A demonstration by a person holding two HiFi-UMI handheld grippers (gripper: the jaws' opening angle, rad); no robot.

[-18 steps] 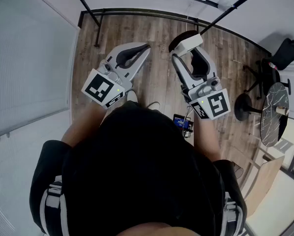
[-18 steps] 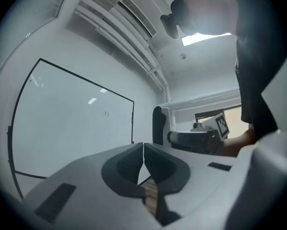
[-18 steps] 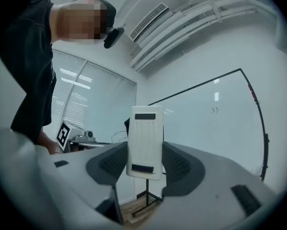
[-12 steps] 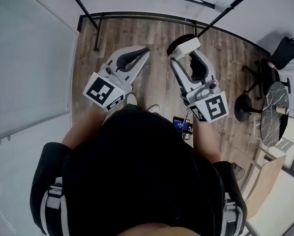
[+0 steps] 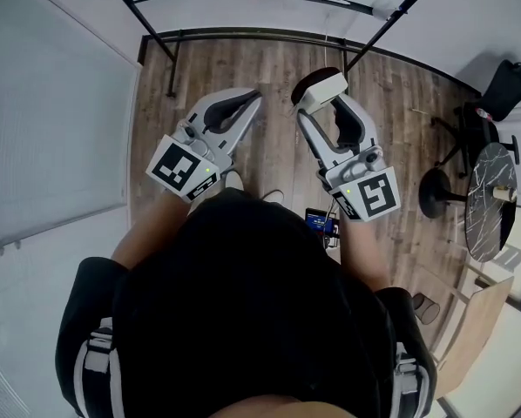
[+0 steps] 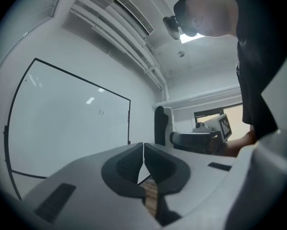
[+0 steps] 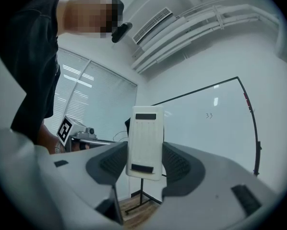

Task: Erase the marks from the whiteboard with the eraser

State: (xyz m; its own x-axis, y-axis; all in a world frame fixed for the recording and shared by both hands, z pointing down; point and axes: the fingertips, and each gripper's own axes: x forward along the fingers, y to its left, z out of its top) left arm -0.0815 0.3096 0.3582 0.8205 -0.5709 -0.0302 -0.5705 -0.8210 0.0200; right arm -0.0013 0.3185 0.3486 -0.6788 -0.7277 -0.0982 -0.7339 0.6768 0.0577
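A white eraser stands upright between the jaws of my right gripper, which is shut on it; from the head view the eraser shows at the tip of the right gripper. My left gripper is shut with nothing in it, its jaws touching, and it hangs left of the right one in the head view. The whiteboard on its stand carries a small mark "33", also visible in the right gripper view. Both grippers are held off the board.
The whiteboard stand's black legs rest on a wooden floor. A round dark table and a black office chair stand at the right. Window blinds fill the wall beside the board.
Both grippers have drifted slightly up and left in the head view, the right one still carrying the eraser. Their jaws have not changed.
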